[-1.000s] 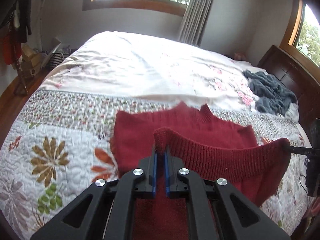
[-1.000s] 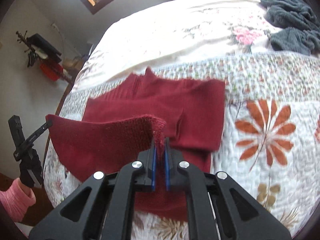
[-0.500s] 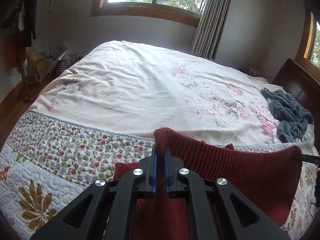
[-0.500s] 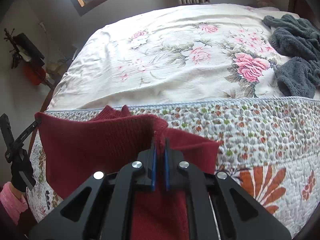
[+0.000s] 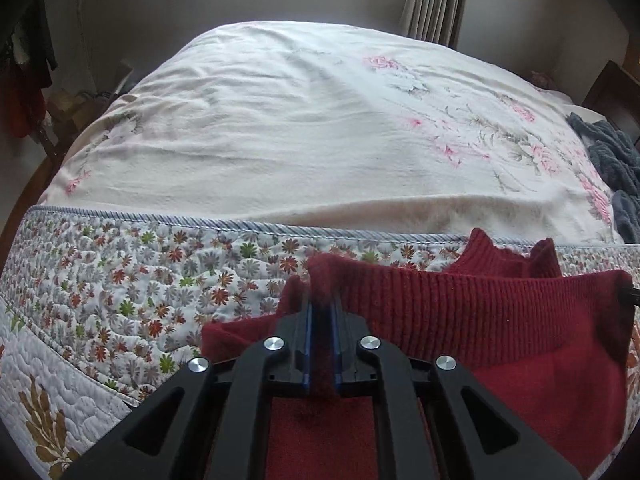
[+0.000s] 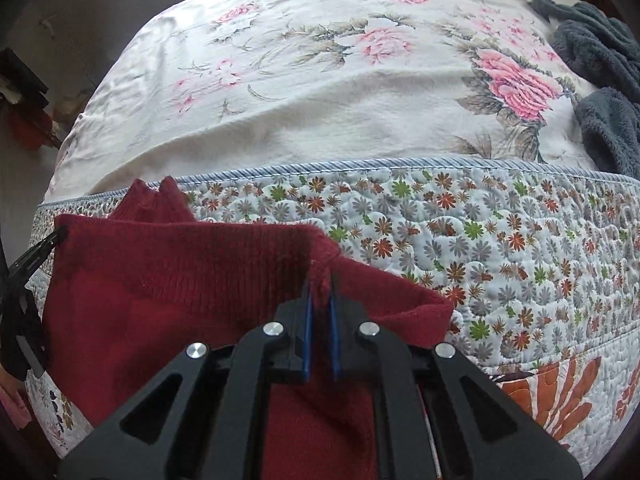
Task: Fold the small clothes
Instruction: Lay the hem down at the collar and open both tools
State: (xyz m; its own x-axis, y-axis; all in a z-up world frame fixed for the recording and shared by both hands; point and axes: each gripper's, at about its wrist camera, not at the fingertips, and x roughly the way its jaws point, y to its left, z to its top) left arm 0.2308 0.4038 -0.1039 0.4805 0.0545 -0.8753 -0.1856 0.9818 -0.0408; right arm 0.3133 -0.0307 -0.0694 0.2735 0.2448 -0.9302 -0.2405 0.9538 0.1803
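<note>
The left gripper [image 5: 320, 312] and right gripper [image 6: 319, 300] each pinched a corner of the ribbed hem of the dark red knitted sweater [image 5: 500, 320], fingers narrow, above the bed's quilted floral coverlet [image 6: 500, 240], near a fuzzy grey garment [image 6: 600, 80].

No readable text, labels, numbers seen; dim room corners perhaps hide some.
</note>
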